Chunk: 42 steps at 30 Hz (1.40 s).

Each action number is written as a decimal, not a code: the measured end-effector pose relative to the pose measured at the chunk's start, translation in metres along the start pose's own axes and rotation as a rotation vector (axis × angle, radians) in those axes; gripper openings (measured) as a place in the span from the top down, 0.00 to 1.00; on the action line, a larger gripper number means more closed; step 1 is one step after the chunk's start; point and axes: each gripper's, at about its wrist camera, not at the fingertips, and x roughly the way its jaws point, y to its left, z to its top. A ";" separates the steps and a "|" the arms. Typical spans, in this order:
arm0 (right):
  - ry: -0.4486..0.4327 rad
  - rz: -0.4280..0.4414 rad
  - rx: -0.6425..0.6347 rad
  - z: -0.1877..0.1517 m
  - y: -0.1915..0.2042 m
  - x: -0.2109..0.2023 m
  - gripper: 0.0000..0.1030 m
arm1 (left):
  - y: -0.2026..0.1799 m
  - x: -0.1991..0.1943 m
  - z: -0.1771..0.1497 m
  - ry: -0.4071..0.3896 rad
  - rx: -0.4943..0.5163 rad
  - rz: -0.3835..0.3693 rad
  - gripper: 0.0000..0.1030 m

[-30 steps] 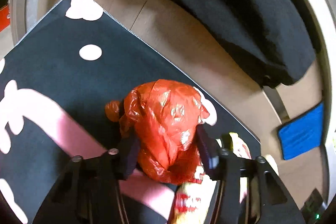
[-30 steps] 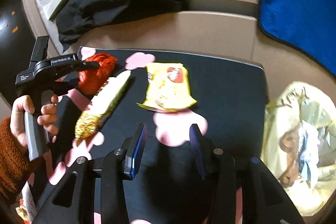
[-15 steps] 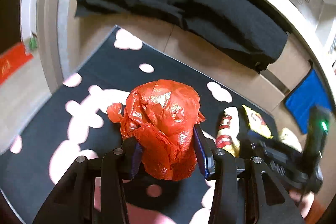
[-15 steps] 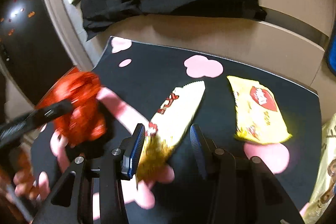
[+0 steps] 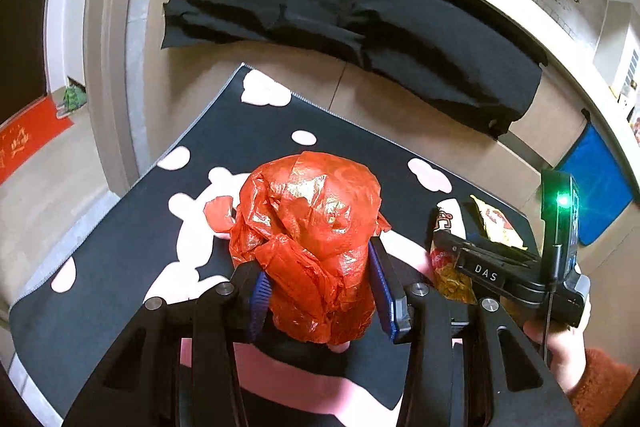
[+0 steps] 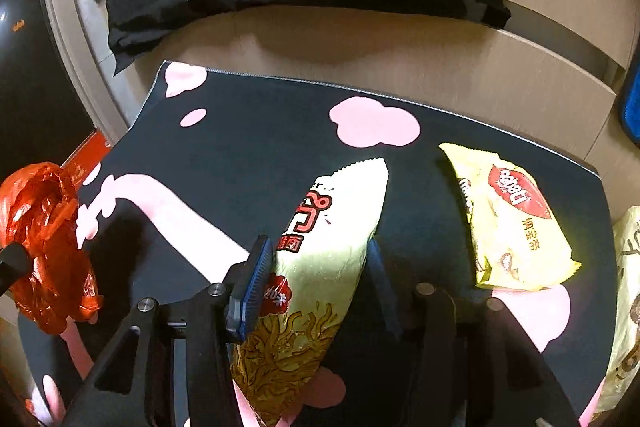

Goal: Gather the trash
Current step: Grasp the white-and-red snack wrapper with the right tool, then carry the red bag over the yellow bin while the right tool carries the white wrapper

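While the left gripper [image 5: 320, 291] clamps a crumpled red plastic bag [image 5: 312, 239] at frame centre, it reads light, soft, squashy.
Right gripper [image 6: 316, 279]: fingers just opened, apart astride the slick, limp white snack wrapper [image 6: 320, 267], lower centre on the floor mat [image 6: 256, 155]; pinch mid-length.

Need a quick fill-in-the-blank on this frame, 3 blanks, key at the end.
1. The left gripper is shut on a crumpled ____ plastic bag.
2. The right gripper straddles the long white snack wrapper, which lies on the ____ mat.
3. The yellow packet lies to the ____ of that wrapper in the right wrist view.

Missing words: red; black; right
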 end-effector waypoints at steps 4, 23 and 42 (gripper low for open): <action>0.016 0.062 0.033 -0.007 -0.006 -0.007 0.61 | 0.004 -0.004 -0.006 0.017 -0.019 -0.007 0.56; -0.204 0.101 0.024 -0.057 -0.062 -0.158 0.68 | -0.093 -0.021 -0.026 0.053 0.094 -0.129 0.56; -0.376 -0.043 0.104 -0.083 -0.205 -0.278 0.68 | -0.301 -0.034 -0.022 -0.046 0.321 -0.289 0.56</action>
